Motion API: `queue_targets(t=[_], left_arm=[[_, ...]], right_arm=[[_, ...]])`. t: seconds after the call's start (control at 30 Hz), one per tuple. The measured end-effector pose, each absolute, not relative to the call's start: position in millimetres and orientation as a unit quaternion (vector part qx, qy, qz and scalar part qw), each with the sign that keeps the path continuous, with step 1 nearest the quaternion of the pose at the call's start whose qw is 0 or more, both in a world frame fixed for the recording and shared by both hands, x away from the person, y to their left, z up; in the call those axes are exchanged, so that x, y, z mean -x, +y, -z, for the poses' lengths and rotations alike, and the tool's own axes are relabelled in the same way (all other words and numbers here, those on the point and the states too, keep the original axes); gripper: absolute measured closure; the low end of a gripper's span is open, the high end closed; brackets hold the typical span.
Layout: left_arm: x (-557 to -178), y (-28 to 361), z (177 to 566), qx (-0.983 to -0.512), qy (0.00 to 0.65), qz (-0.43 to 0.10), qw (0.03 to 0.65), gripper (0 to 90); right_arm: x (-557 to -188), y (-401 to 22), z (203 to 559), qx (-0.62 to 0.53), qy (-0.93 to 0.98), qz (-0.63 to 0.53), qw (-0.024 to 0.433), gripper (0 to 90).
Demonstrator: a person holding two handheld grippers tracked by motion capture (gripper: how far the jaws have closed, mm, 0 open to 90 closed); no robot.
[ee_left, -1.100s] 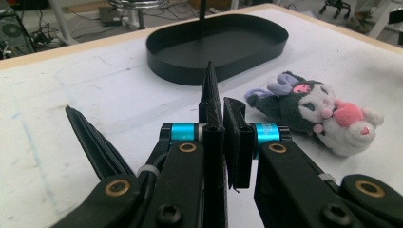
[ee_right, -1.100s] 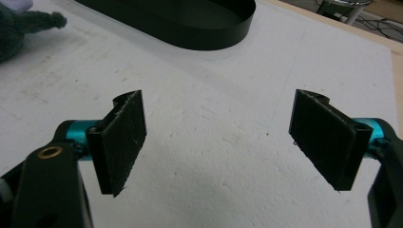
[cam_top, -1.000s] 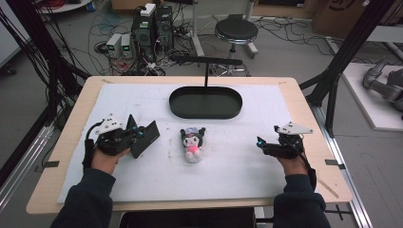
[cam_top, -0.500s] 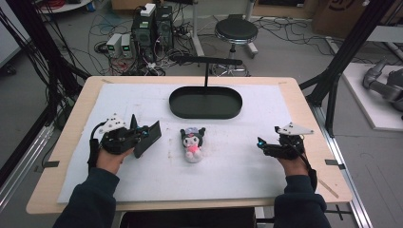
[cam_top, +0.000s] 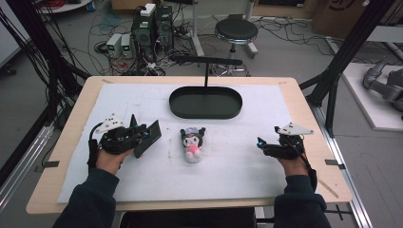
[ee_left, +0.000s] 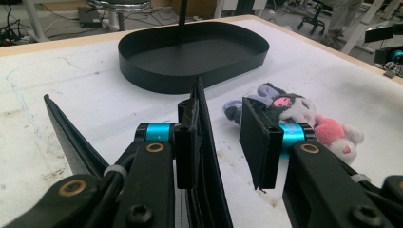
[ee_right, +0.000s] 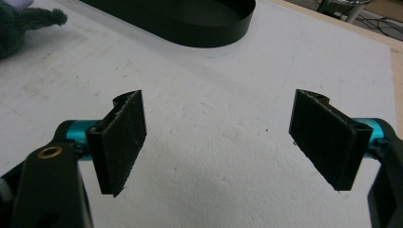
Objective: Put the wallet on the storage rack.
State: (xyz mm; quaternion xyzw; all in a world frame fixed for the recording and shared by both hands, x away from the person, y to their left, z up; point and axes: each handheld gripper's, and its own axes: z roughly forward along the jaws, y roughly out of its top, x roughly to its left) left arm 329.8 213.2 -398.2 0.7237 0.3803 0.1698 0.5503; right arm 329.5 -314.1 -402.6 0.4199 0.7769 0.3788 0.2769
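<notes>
Two grippers are on the table (cam_top: 311,124), both on the near side of the black oval tray (cam_top: 205,114), so let's take them from the left.

The left gripper (cam_top: 135,134) sits down-left of the tray, and its jaws have just been opening. There's a gap now. A black folded cover (ee_left: 207,161) stands on edge between them, one flap leaning on the left pad (ee_left: 186,142). The right pad is clear of it, and the second flap splays out to the far side. That reads to me as a let-go: the cover is propped in a V, so it stands up by itself.

Moving along, a small plush toy (cam_top: 192,143) lies on its back straight in front of the tray, on the white mat (cam_top: 237,166). It's just beside those opening jaws and looks the likely next pick, with the tray behind it a handy drop spot.

Over to the right gripper (cam_top: 262,144), down-right of the tray and well apart from the toy. Its jaws are spread wide with nothing but mat between them. It looks parked and waiting, aimed inward towards the toy.
</notes>
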Motion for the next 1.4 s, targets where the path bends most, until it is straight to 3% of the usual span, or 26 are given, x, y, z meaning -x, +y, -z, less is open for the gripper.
queue_targets(t=[0.27, 0.37, 0.77, 1.27, 1.37, 1.4], left_arm=[[-329.2, 211.9, 397.9, -0.725, 0.383, -0.186, 0.541, 65.5], [-328.0, 210.7, 396.8, -0.729, 0.384, -0.192, 0.533, 84.7], [-330.2, 214.4, 397.0, -0.725, 0.384, -0.141, 0.554, 85.9], [-328.0, 211.0, 396.0, -0.722, 0.364, -0.168, 0.565, 67.1], [-324.9, 210.6, 393.9, -0.714, 0.351, -0.198, 0.572, 61.2], [-322.7, 210.2, 392.4, -0.710, 0.347, -0.221, 0.571, 51.9]], right_arm=[[-329.7, -314.1, 402.8, -0.421, 0.777, -0.379, 0.276, 20.2], [-329.7, -313.9, 403.0, -0.419, 0.778, -0.377, 0.277, 20.3], [-329.9, -314.2, 403.4, -0.421, 0.778, -0.377, 0.276, 20.2], [-329.9, -314.1, 403.4, -0.420, 0.779, -0.377, 0.275, 20.3], [-329.9, -314.0, 403.5, -0.419, 0.779, -0.376, 0.275, 20.3], [-329.9, -314.2, 403.5, -0.420, 0.779, -0.376, 0.274, 20.3]])
